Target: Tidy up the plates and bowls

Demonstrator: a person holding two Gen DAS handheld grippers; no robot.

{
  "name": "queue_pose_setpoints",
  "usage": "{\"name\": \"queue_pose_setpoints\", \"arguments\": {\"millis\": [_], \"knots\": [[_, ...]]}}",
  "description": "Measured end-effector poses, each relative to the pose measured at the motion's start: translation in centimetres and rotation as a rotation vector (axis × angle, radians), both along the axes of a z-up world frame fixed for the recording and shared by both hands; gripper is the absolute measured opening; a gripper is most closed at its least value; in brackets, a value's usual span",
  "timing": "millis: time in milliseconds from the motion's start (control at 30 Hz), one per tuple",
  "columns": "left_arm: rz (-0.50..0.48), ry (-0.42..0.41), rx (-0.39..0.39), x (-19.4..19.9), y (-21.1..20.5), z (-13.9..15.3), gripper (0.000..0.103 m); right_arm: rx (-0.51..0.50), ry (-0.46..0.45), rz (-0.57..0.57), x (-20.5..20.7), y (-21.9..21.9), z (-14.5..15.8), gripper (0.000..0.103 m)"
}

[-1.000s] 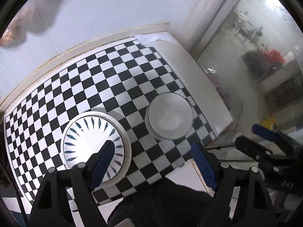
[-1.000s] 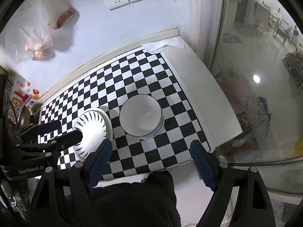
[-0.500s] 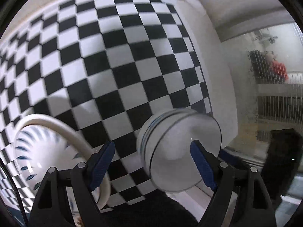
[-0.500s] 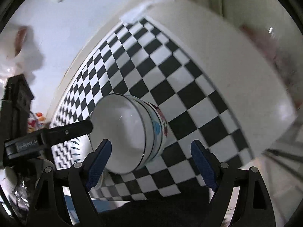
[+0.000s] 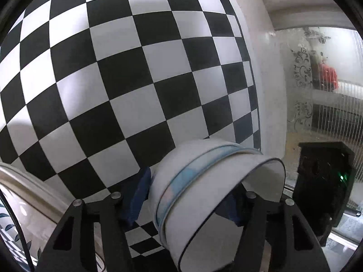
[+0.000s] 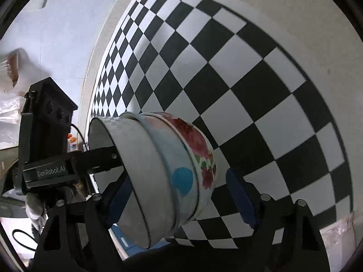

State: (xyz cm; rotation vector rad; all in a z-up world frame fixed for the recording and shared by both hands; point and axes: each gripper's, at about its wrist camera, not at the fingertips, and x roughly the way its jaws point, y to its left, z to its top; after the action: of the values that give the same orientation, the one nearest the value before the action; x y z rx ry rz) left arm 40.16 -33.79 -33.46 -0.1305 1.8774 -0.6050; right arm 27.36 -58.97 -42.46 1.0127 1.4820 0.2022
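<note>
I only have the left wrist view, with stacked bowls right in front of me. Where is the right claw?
Observer: The right claw straddles the bowl stack. Its jaws have just been closing, with the stack between them.
Operator: Is it gripping yet?
Observer: No. Its outer pad stands clear of the bottom bowl.
Operator: From here, that bottom bowl looks plain white. Is it?
Observer: No, it has red flowers painted on its side.
</note>
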Motion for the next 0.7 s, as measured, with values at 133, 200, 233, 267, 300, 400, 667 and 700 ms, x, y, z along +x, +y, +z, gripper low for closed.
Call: {"name": "queue_pose_setpoints", "arguments": {"millis": [133,200,233,267,300,400,667,700], "knots": [[0.019,-0.03,-0.037,-0.3,0.4,0.1,0.055,0.003,0.008,-0.002,0.0,-0.2,-1.4,0.062],[0.012,-0.055,-0.04,-0.6,0.5,0.4,0.056,-0.004,0.002,0.0,0.0,-0.2,-1.5,0.061],[0.016,-0.063,-0.034,-0.7,0.6,0.5,0.055,-0.012,-0.004,0.006,0.0,-0.2,-1.5,0.061],[0.016,-0.068,-0.027,-0.7,0.6,0.6,0.055,-0.016,-0.004,0.009,0.0,-0.1,-1.5,0.061],[0.015,-0.077,-0.019,-0.8,0.6,0.8,0.055,-0.016,-0.001,0.01,0.1,0.0,-1.6,0.061],[0.012,-0.104,-0.002,-0.9,0.7,1.1,0.055,-0.025,0.001,0.021,0.3,0.5,-1.4,0.061],[0.045,-0.118,0.026,-0.7,1.6,2.2,0.055,0.017,0.019,0.024,2.6,3.0,-0.4,0.061],[0.049,-0.118,0.03,-0.7,1.8,2.3,0.055,0.025,0.025,0.021,2.7,3.2,-0.3,0.061]]}}
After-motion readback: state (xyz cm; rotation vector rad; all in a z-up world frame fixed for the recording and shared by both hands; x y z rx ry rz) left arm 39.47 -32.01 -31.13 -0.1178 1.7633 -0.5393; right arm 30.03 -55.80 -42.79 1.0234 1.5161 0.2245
